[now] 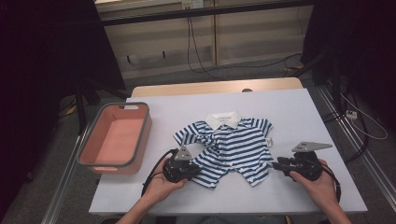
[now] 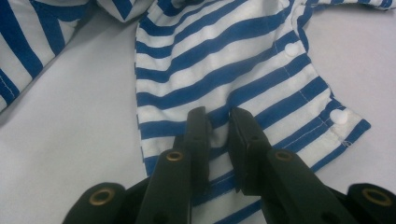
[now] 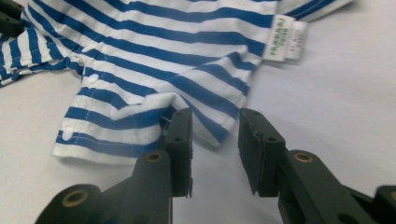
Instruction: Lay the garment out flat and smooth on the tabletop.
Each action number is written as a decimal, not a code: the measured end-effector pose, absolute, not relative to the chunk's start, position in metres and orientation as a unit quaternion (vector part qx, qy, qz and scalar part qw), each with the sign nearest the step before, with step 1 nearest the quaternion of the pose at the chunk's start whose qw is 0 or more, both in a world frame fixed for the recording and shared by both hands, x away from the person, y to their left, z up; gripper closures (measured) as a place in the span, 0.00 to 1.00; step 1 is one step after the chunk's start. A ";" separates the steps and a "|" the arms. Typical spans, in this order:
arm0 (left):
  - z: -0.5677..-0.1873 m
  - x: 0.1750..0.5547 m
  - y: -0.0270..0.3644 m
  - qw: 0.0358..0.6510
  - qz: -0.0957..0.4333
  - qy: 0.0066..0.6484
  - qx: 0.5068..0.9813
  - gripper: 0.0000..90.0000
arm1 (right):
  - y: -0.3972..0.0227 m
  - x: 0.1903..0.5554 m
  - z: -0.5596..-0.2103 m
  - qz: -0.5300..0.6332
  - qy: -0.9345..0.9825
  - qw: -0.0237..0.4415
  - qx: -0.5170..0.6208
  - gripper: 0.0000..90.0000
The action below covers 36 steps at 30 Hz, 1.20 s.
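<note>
Striped shirt (image 1: 231, 147) lay flat on the white table (image 1: 303, 116), collar away from the person, pink basket (image 1: 114, 137) at its left. Left gripper (image 2: 218, 121) sat at the shirt's lower left hem; jaws drawn close, a fold of cloth pinched up between them. Right gripper (image 3: 215, 128) lay just off the lower right hem, jaws apart with only the hem's corner reaching into the gap, pads not pressing it. Care label (image 3: 284, 43) stuck out from the shirt's side seam.
</note>
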<state>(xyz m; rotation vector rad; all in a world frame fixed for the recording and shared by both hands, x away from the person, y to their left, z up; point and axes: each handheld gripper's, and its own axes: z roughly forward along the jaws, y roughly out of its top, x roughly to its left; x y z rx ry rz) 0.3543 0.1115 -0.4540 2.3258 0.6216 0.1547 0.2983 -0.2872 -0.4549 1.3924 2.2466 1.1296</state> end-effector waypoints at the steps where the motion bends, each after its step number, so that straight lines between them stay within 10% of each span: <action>1: -0.454 0.354 0.112 0.357 0.060 0.241 0.901 0.87 | -0.284 0.300 -0.456 0.388 0.777 0.133 0.477 0.73; 8: -0.454 0.354 0.111 0.355 0.063 0.241 0.901 0.87 | -0.273 0.305 -0.453 0.371 0.789 0.148 0.466 0.98; 36: -0.454 0.354 0.112 0.355 0.060 0.243 0.901 0.87 | -0.290 0.291 -0.447 0.386 0.778 0.152 0.473 0.85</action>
